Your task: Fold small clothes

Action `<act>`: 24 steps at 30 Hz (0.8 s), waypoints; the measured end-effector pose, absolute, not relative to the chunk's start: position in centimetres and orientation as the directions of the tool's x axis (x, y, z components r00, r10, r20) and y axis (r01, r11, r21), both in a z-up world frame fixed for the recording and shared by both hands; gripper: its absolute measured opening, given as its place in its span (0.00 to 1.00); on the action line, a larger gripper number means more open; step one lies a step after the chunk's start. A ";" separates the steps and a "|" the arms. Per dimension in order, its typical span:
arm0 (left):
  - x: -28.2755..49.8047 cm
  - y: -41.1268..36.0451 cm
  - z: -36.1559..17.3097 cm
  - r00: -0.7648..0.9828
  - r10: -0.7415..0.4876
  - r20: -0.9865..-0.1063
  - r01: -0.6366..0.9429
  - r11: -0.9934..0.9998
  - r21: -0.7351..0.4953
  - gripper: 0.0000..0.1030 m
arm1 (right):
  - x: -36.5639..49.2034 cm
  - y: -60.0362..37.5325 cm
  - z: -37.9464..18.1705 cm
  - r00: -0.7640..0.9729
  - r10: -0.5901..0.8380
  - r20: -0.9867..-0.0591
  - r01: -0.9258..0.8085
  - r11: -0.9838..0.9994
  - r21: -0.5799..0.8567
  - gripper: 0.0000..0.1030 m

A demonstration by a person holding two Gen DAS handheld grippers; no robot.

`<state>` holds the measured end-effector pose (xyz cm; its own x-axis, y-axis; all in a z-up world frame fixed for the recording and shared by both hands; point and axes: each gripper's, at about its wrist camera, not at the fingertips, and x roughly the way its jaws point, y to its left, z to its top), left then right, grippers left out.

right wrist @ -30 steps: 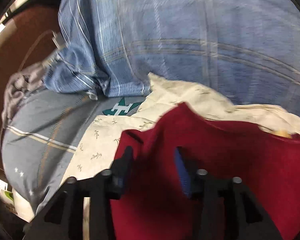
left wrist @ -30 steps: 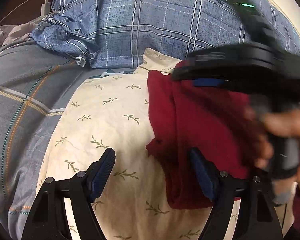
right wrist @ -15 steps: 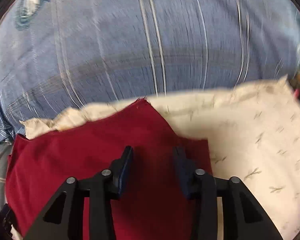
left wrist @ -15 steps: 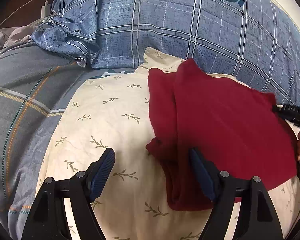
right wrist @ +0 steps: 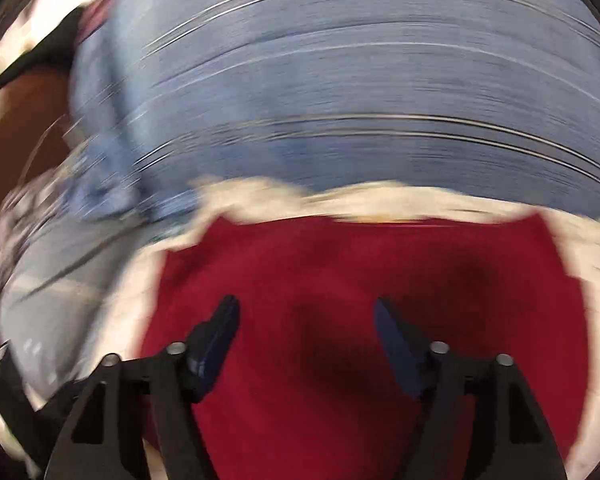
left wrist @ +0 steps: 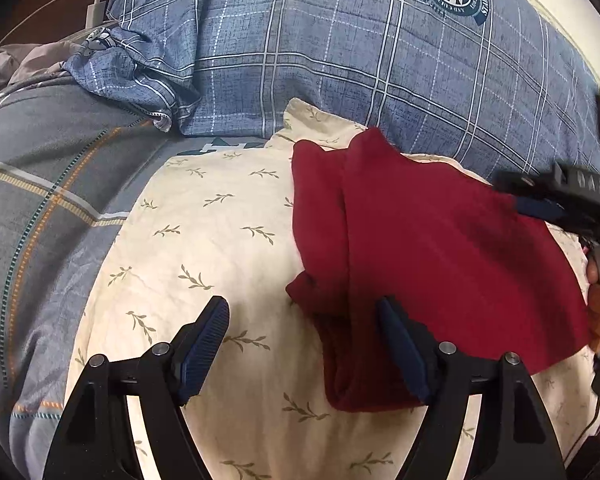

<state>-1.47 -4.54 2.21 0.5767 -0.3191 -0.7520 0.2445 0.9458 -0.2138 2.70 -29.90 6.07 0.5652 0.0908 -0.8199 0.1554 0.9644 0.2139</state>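
Observation:
A dark red garment [left wrist: 432,256] lies folded on a cream sheet with a leaf print [left wrist: 204,240]. Its folded left edge forms a thick double layer. My left gripper [left wrist: 304,344] is open and empty above the sheet, with its right finger at the garment's near left corner. My right gripper [right wrist: 306,340] is open and empty above the red garment [right wrist: 340,288]; that view is blurred by motion. The right gripper also shows in the left wrist view [left wrist: 548,204] at the garment's far right edge.
A blue plaid pillow [left wrist: 340,60] lies behind the sheet. A grey striped blanket [left wrist: 40,200] lies to the left. A white charger and cable [left wrist: 94,8] sit at the far left back. The pillow fills the upper right wrist view [right wrist: 340,100].
My right gripper opened wider and swung back over the red garment after sweeping off to the right. The left gripper stayed still. The garment now lies flat on the sheet.

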 end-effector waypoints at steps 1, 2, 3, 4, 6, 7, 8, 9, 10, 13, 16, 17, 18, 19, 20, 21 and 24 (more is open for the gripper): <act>-1.5 -4.4 2.2 0.571 -0.327 -0.753 0.244 0.943 -0.225 0.74 | 3.9 -27.8 5.7 0.542 0.131 -0.830 0.108 0.969 0.224 0.77; -1.5 -4.4 2.1 0.564 -0.335 -0.755 0.246 0.941 -0.234 0.74 | 5.5 -25.6 5.2 0.510 0.164 -0.844 0.059 0.973 0.224 0.78; -1.4 -4.3 2.1 0.558 -0.341 -0.757 0.247 0.939 -0.241 0.75 | 6.0 -24.0 4.8 0.493 0.171 -0.853 0.034 0.976 0.215 0.78; -1.4 -4.2 2.0 0.555 -0.341 -0.759 0.244 0.939 -0.244 0.75 | 6.6 -22.8 4.3 0.469 0.169 -0.867 0.004 0.981 0.194 0.78; -1.4 -4.2 2.0 0.553 -0.341 -0.760 0.244 0.939 -0.244 0.75 | 8.4 -20.7 3.2 0.434 0.142 -0.890 -0.026 0.989 0.145 0.79; -1.3 -4.2 1.9 0.552 -0.342 -0.761 0.244 0.938 -0.245 0.75 | 9.4 -19.9 2.5 0.412 0.134 -0.901 -0.040 0.991 0.129 0.82; -1.3 -4.3 1.9 0.551 -0.342 -0.761 0.243 0.938 -0.245 0.77 | 10.5 -18.8 1.6 0.376 0.111 -0.920 -0.056 0.994 0.097 0.87; -1.2 -4.2 1.8 0.548 -0.341 -0.764 0.241 0.939 -0.246 0.78 | 10.9 -18.3 1.2 0.358 0.083 -0.930 -0.065 0.996 0.064 0.89; -1.1 -4.1 1.6 0.542 -0.343 -0.767 0.237 0.938 -0.253 0.78 | 10.5 -17.9 0.8 0.348 0.060 -0.936 -0.074 0.997 0.036 0.92; -0.6 -3.9 1.2 0.523 -0.362 -0.771 0.223 0.932 -0.286 0.80 | 11.0 -16.8 -0.6 0.332 -0.038 -0.943 -0.116 0.990 -0.081 0.89; -0.2 -3.9 0.9 0.521 -0.365 -0.772 0.211 0.931 -0.298 0.83 | 10.6 -16.7 -1.1 0.378 -0.112 -0.919 -0.131 0.976 -0.173 0.55; -0.2 -4.0 0.9 0.523 -0.366 -0.770 0.210 0.931 -0.299 0.83 | 10.4 -17.2 -0.7 0.401 -0.089 -0.912 -0.126 0.980 -0.152 0.39; -0.1 -4.0 0.8 0.527 -0.367 -0.767 0.211 0.930 -0.300 0.84 | 10.6 -17.5 -0.2 0.406 -0.049 -0.913 -0.121 0.987 -0.107 0.32; -0.1 -4.1 0.8 0.530 -0.368 -0.764 0.211 0.930 -0.301 0.84 | 10.4 -18.2 0.5 0.410 -0.006 -0.912 -0.109 0.992 -0.056 0.25; 0.0 -4.1 0.7 0.532 -0.371 -0.761 0.212 0.929 -0.304 0.86 | 10.1 -18.7 1.3 0.425 0.028 -0.905 -0.095 0.995 -0.014 0.21; 0.0 -4.2 0.6 0.533 -0.378 -0.757 0.214 0.926 -0.312 0.86 | 9.8 -19.2 2.1 0.446 0.062 -0.893 -0.088 0.996 0.026 0.20; 0.2 -4.4 0.5 0.535 -0.422 -0.732 0.234 0.906 -0.352 0.86 | 8.4 -21.4 4.1 0.499 0.162 -0.851 -0.061 0.986 0.152 0.17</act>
